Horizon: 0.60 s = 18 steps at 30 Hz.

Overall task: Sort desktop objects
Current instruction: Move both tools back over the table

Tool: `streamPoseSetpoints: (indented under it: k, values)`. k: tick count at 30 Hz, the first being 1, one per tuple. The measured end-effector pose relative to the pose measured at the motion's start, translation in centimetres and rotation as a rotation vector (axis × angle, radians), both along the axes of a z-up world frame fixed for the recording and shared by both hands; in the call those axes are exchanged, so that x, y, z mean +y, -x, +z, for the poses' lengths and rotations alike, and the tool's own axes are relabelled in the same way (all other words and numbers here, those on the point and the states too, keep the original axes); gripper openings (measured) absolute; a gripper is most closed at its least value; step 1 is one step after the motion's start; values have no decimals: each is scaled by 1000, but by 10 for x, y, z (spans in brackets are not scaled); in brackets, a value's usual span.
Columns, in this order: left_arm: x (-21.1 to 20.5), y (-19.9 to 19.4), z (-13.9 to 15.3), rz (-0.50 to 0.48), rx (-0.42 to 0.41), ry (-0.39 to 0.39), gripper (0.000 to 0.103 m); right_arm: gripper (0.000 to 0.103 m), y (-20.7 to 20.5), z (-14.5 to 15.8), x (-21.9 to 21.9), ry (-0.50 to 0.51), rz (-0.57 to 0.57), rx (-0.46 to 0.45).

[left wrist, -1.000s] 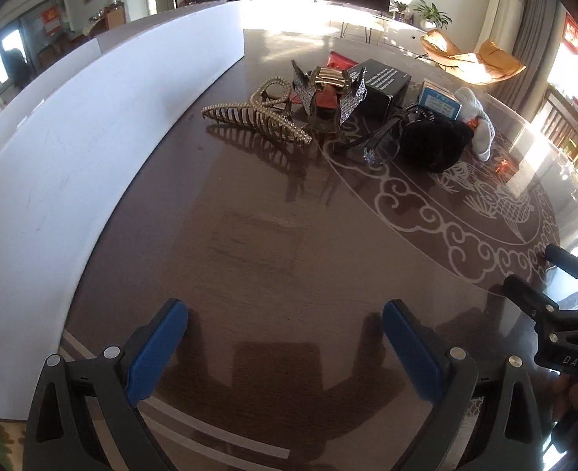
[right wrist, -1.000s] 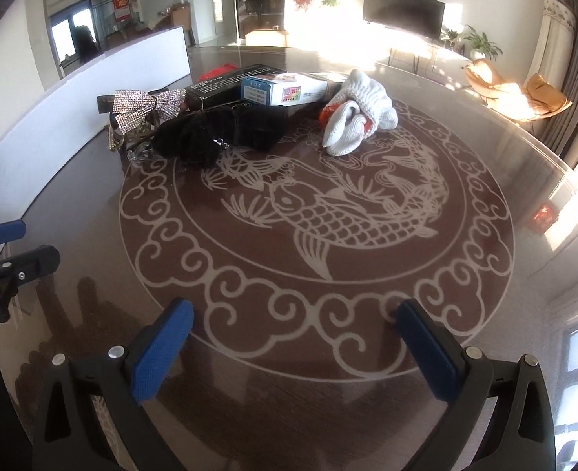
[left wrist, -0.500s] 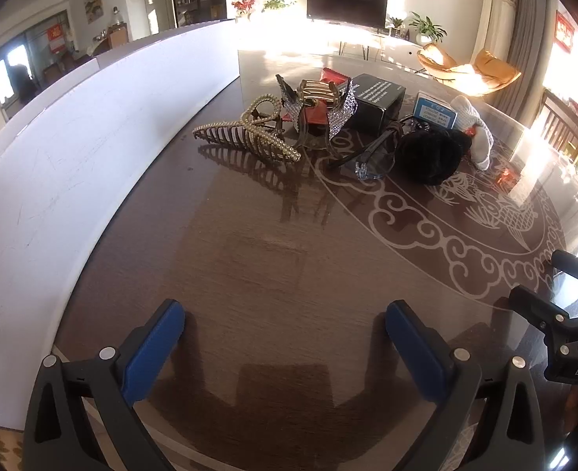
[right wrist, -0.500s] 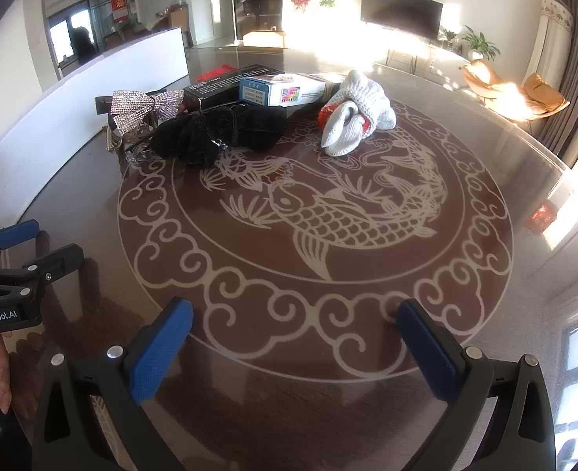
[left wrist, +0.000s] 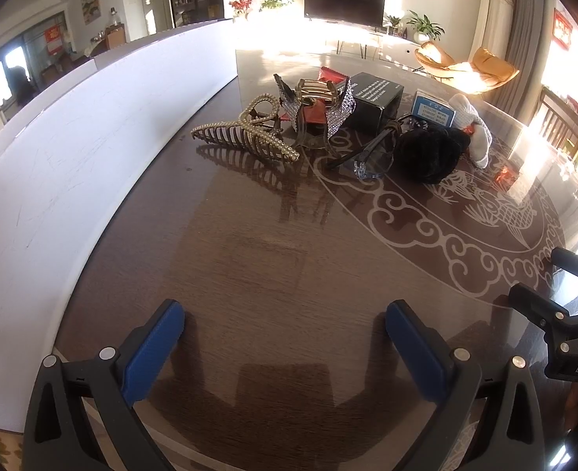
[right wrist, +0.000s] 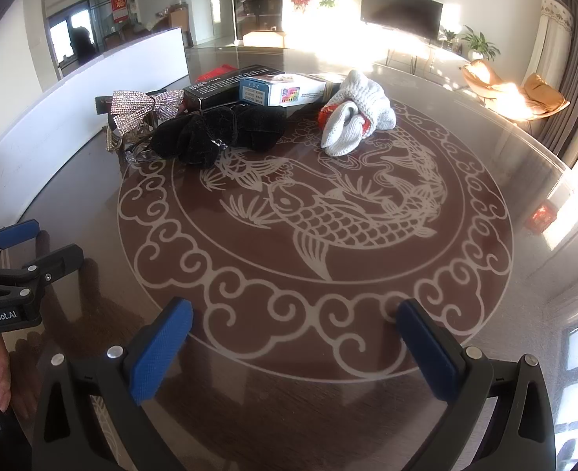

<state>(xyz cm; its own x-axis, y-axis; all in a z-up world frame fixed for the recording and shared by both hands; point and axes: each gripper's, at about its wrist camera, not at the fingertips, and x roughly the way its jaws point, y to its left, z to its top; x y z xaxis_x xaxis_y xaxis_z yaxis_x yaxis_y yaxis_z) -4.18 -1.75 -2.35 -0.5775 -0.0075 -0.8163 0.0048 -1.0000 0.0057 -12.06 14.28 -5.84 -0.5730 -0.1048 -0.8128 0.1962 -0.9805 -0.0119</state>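
- The surface [right wrist: 485,165] I work over is a dark round top with a pale fish pattern; I judge its near part is left bare as room to sort into
- A white board [left wrist: 73,149] stands along my left edge, and what lies behind it is hidden from me
- The things to sort sit bunched at the far side, well apart from both tools, so I take it nothing is sorted yet
- Black box [left wrist: 375,98] and blue-labelled box [right wrist: 281,92] lie at the back, partly covered
- White knitted glove [right wrist: 355,121] lies beside a black fuzzy bundle [right wrist: 218,135]; what the bundle is, I cannot tell
- Gold claw clip [left wrist: 245,137] lies nearest the board; the sparkly bow [right wrist: 143,108] hides things behind it
- Left hand-held gripper [left wrist: 285,345] and right hand-held gripper [right wrist: 296,341] hover with fingers spread wide, holding nothing
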Motion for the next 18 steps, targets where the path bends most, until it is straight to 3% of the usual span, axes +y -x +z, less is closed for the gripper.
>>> streamPoseSetpoints:
  k: [18]
  values:
    - [0, 2, 1, -10, 1, -1, 103, 103, 0, 0, 0, 0, 0, 0]
